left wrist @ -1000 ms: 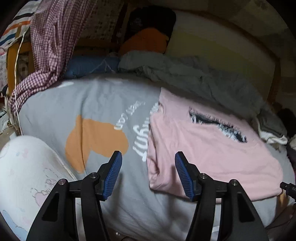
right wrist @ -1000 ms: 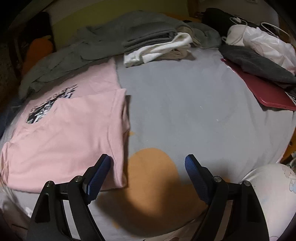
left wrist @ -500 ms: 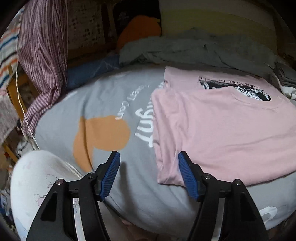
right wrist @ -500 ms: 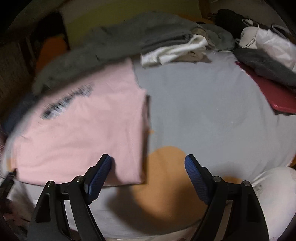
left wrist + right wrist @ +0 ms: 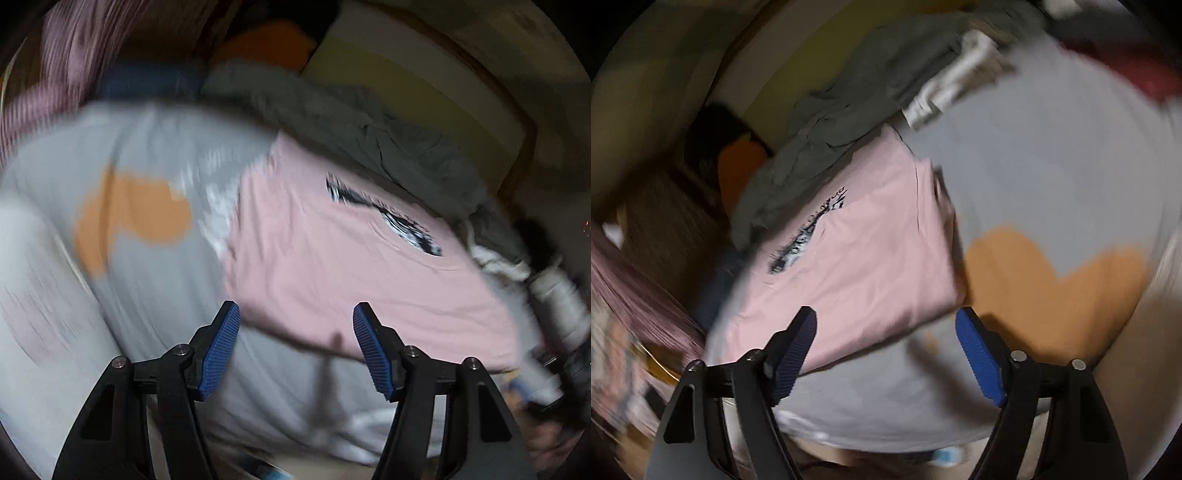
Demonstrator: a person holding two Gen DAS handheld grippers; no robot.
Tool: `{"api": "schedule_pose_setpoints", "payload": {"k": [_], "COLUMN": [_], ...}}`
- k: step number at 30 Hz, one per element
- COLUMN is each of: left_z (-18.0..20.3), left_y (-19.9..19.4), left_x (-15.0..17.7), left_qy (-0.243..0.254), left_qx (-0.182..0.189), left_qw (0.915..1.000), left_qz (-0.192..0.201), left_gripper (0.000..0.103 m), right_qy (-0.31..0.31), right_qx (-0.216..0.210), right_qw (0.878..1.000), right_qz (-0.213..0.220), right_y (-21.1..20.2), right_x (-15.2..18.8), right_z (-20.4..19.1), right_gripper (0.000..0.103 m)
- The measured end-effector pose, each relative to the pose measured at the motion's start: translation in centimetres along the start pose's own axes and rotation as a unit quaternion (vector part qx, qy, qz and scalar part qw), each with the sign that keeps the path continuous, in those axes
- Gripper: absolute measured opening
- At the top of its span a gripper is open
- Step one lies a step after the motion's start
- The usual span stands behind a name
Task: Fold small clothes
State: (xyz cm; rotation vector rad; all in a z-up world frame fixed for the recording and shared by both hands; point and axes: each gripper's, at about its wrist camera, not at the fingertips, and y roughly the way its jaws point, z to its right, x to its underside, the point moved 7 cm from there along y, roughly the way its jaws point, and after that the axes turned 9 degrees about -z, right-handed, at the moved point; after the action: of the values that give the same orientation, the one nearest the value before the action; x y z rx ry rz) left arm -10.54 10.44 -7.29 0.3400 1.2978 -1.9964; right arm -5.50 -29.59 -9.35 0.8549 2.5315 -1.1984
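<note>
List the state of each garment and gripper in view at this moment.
pink T-shirt: partly folded, flat on the grey bedspread, not held.
grey garment: crumpled behind the T-shirt.
white clothes: folded, stacked.
left gripper: open, empty.
right gripper: open, empty; fingers just closing slightly.

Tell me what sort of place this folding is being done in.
Most likely a bedroom, with the work done on a bed. A pink T-shirt lies on a grey printed bedspread, a pile of folded clothes sits at its far side, and what looks like a padded headboard runs behind.
</note>
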Motion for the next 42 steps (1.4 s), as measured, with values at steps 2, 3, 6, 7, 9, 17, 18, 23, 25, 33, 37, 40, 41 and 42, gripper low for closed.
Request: {"api": "schedule_pose_setpoints", "payload": {"k": [2, 3, 6, 7, 9, 17, 18, 23, 25, 33, 37, 40, 41, 42], "left_z": [-0.6, -1.0, -1.9, -1.9, -2.5, -3.3, -3.2, -3.1, -3.0, -2.1, -1.7, -1.2, -0.9, -0.7], "left_y": [1.3, 1.8, 2.5, 2.6, 2.9, 2.9, 2.8, 2.5, 2.4, -2.8, -6.4, -8.2, -8.4, -8.6], "left_x": [0.9, 1.2, 0.9, 0.7, -0.2, -1.6, -2.0, -3.8, -3.8, -4.5, -4.8, -5.3, -5.7, -6.2], "left_qy": [-0.054, -0.074, -0.115, -0.115, -0.111, -0.13, -0.121, -0.12, -0.116, -0.102, -0.094, -0.087, -0.084, -0.081], "left_qx": [0.051, 0.066, 0.102, 0.108, 0.106, 0.108, 0.095, 0.093, 0.091, 0.134, 0.156, 0.164, 0.164, 0.163], "left_qw": [0.9966, 0.9939, 0.9868, 0.9864, 0.9872, 0.9852, 0.9879, 0.9883, 0.9891, 0.9849, 0.9813, 0.9791, 0.9789, 0.9788], "left_qz": [-0.037, -0.049, -0.051, -0.048, -0.043, -0.029, -0.021, 0.0, 0.003, 0.038, 0.063, 0.082, 0.089, 0.094], "left_gripper": [0.062, 0.061, 0.061, 0.061, 0.051, 0.042, 0.042, 0.015, 0.01, 0.008, 0.008, 0.008, 0.008, 0.008], "right_qy": [0.023, 0.028, 0.036, 0.042, 0.06, 0.105, 0.107, 0.095, 0.089, 0.067, 0.041, 0.019, 0.009, -0.002], "right_qx": [-0.014, -0.018, -0.01, -0.008, 0.01, -0.03, -0.028, -0.009, -0.006, -0.037, -0.063, -0.082, -0.082, -0.082], "right_qw": [1.0, 0.999, 0.999, 0.999, 0.998, 0.994, 0.994, 0.995, 0.996, 0.996, 0.995, 0.993, 0.992, 0.991], "right_qz": [-0.004, -0.011, -0.016, -0.015, -0.026, -0.015, -0.014, 0.003, 0.013, 0.052, 0.07, 0.085, 0.092, 0.101], "right_y": [0.7, 1.2, 1.9, 1.9, 2.6, 2.9, 3.1, 2.8, 2.5, -0.4, -3.8, -6.3, -6.8, -7.4], "right_x": [0.6, 0.8, 0.5, 0.2, 0.0, -0.9, -1.0, -1.6, -1.9, -1.6, -1.0, -1.0, -1.1, -1.4], "right_z": [0.2, 0.2, 0.5, 0.8, 1.9, 2.8, 2.8, 2.2, 2.3, 0.8, -1.1, -2.9, -3.5, -4.3], "right_gripper": [0.076, 0.073, 0.07, 0.067, 0.059, 0.058, 0.058, 0.043, 0.015, 0.008, 0.008, 0.008, 0.008, 0.008]}}
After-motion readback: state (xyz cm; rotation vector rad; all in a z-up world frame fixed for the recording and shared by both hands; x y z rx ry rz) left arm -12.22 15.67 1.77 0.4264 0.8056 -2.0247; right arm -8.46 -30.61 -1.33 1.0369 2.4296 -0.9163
